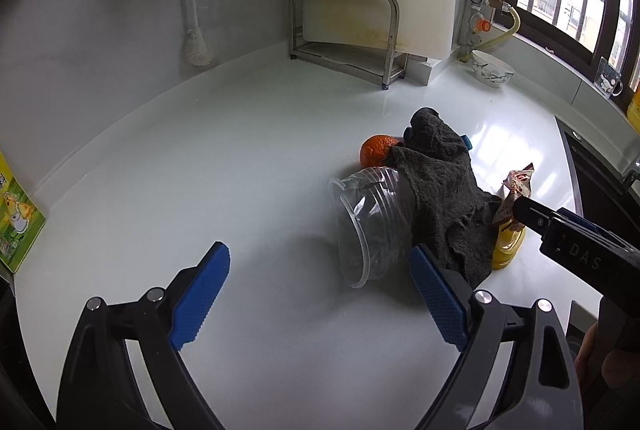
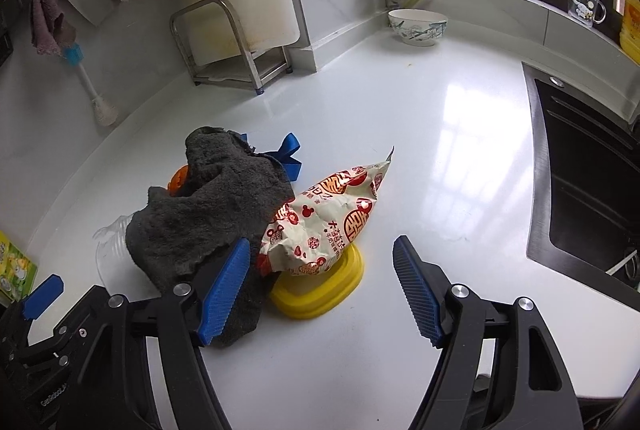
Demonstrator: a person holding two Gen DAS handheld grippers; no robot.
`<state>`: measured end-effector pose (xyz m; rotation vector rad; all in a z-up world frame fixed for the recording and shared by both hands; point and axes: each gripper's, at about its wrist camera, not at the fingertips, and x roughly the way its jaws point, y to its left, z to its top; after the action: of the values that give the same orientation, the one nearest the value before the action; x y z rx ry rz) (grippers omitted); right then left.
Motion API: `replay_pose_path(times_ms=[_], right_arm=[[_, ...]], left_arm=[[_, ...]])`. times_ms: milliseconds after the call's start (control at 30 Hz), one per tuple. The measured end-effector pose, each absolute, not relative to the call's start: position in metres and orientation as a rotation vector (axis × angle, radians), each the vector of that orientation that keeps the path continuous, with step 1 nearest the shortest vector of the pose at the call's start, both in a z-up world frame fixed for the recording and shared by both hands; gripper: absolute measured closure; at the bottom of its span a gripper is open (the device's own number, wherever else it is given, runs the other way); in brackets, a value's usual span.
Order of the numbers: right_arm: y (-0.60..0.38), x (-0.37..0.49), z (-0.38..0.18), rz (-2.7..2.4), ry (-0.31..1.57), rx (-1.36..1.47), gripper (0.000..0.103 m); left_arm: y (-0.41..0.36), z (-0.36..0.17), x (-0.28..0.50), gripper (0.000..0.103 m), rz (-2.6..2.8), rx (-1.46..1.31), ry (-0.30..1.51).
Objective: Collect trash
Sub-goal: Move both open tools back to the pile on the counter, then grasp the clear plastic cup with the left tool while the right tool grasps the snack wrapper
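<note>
On the counter [image 2: 440, 150], both tongs, left [image 1: 320, 290] and right [image 2: 320, 290], hung spread and empty; the draped cloth [image 2: 208, 214] could snag, dragging the wrapper [image 2: 328, 226] along.

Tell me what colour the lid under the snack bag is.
Yellow. The lid under the snack bag shows best in the right wrist view.

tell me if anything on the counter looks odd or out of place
Yes: the clear plastic cup lies tipped on its side, and the dark grey cloth is heaped over it, partly hiding an orange. The snack wrapper leans on a yellow lid.
</note>
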<state>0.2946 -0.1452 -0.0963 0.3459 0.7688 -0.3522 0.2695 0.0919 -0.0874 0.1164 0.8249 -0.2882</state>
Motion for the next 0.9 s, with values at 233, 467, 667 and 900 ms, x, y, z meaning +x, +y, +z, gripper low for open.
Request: replay_pose_path(times_ms=[233,467,667,900], right_arm=[[-0.138,0.305,-0.106,-0.428,0.77,0.293,0.032],[-0.139,0.304,-0.103,-0.433,0.728,0.236,0.036],[-0.148,0.304,-0.109,-0.402,0.764,0.257,0.074],[-0.154,0.294,-0.107,-0.365,0.745,0.288,0.083]], left_arm=[[0.094,-0.088,0.271,0.013,-0.317,0.128,0.803],[0.092,-0.093,0.275,0.013,-0.338,0.11,0.813],[0.087,-0.096,0.277,0.013,-0.352,0.088,0.825],[0.083,-0.105,0.283,0.013,-0.361,0.066,0.852]])
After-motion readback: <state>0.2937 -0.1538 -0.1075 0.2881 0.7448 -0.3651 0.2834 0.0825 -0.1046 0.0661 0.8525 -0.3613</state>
